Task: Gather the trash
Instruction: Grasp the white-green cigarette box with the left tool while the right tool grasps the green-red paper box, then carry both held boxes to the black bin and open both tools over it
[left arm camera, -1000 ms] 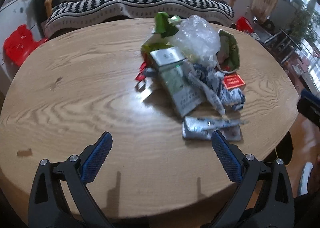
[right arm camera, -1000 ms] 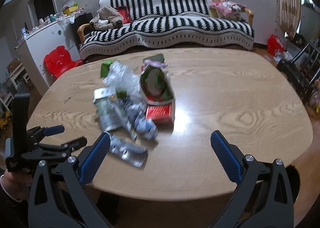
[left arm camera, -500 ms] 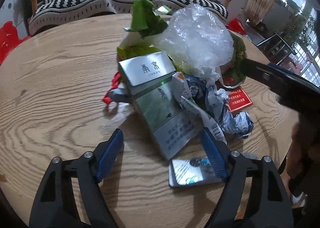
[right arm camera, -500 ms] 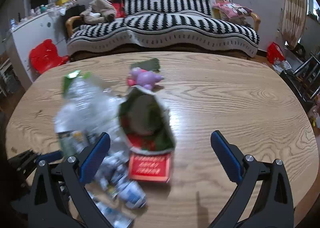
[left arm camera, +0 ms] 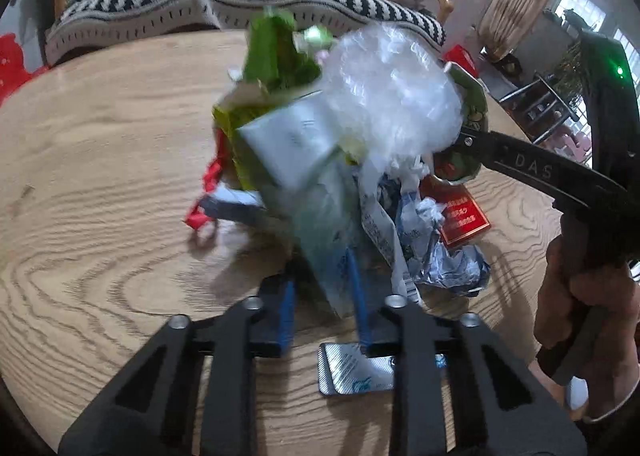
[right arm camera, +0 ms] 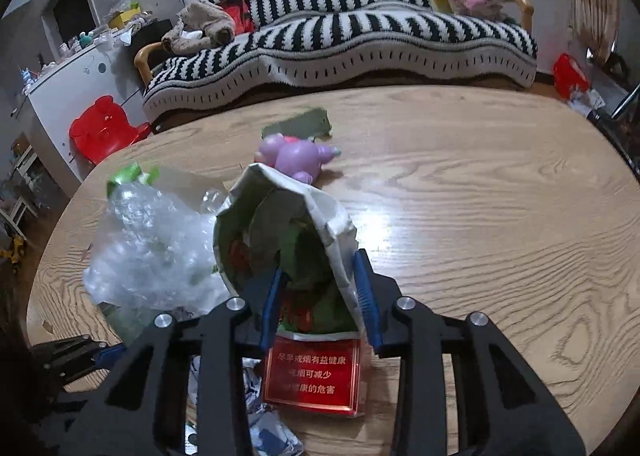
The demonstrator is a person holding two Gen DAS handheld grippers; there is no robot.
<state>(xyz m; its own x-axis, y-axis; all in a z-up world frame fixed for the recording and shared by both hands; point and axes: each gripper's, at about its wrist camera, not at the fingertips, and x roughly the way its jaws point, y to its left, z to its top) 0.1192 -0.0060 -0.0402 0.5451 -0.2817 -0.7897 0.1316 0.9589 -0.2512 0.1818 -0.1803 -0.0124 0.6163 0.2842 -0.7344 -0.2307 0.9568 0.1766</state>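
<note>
Black grippers (left arm camera: pixel 322 300); blue pads (right arm camera: pixel 270 298)

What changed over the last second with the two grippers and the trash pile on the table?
Both grippers moved in from the near edge and closed. The left gripper now pinches the pale green packet; the right gripper has closed on the open snack bag. The red cigarette box, purple toy and wooden table stayed put.

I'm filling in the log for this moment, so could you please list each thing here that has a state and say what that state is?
Left gripper: shut on the pale green packet.
Right gripper: shut on the open snack bag.
Clear plastic bag: crumpled.
Red cigarette box: flat on the table.
Purple toy: lying on its side.
Silver foil packet: flat, untouched.
</note>
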